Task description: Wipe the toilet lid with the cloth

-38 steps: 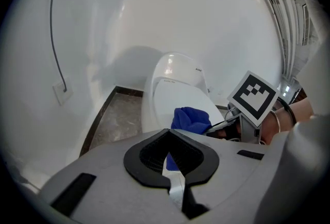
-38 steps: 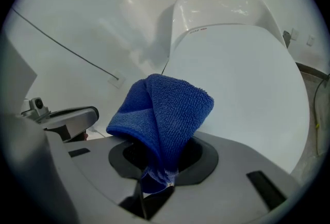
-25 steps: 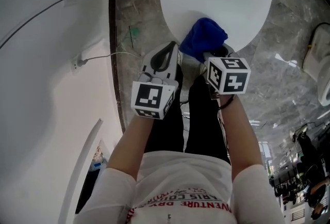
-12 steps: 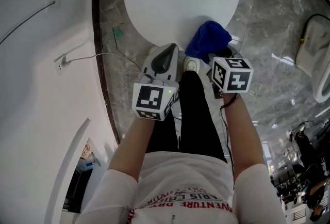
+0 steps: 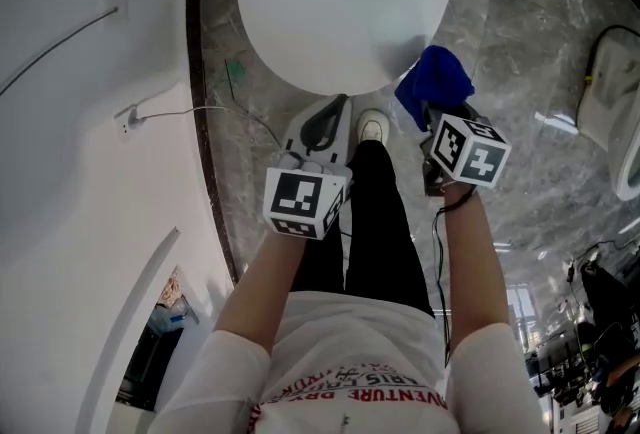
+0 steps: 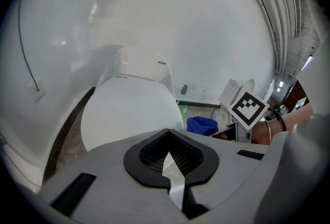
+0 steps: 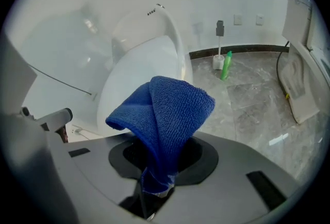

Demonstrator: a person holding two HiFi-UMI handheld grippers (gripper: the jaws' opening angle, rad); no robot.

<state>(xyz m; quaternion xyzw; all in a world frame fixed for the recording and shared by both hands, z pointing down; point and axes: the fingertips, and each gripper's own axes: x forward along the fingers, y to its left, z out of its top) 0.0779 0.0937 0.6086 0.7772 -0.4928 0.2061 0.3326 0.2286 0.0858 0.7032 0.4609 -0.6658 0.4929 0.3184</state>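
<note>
— How far along is the wiping, would you say?

— Hard to call. The toilet lid (image 5: 340, 2) is down and looks evenly white, with no streaks or wet patches I can make out. So I can't tell whether it has been wiped or not. What I can say is that the cloth (image 5: 435, 82) isn't on it at this moment.

— Where is it, then?

— Off the lid. From where the person stands it's at about one o'clock, hanging over the marble floor (image 5: 520, 52) just beside the lid's front rim, at roughly the lid's four o'clock. It's a blue cloth, bunched and folded over on itself.

— Held properly?

— Yes. The right gripper (image 7: 154, 189) has its jaws clamped on the lower end of the cloth, and the rest stands up in a loose fold above them. My guess is this is either a pause between passes or the end of the job. If anything is left, the cloth has to go back to the lid at eleven o'clock from that gripper.

— And the other one?

— The left gripper (image 6: 172, 181) carries nothing. Its jaws are together, with only a sliver of light between the pads. It points at twelve o'clock, toward the lid's front rim, and sits just short of it.

— How are the arms set?

— Both forearms reach forward and down, side by side, one on each side of the person's dark-trousered legs. The right one angles outward toward one o'clock. A green bottle (image 7: 225, 65) stands well apart by the far wall.
</note>
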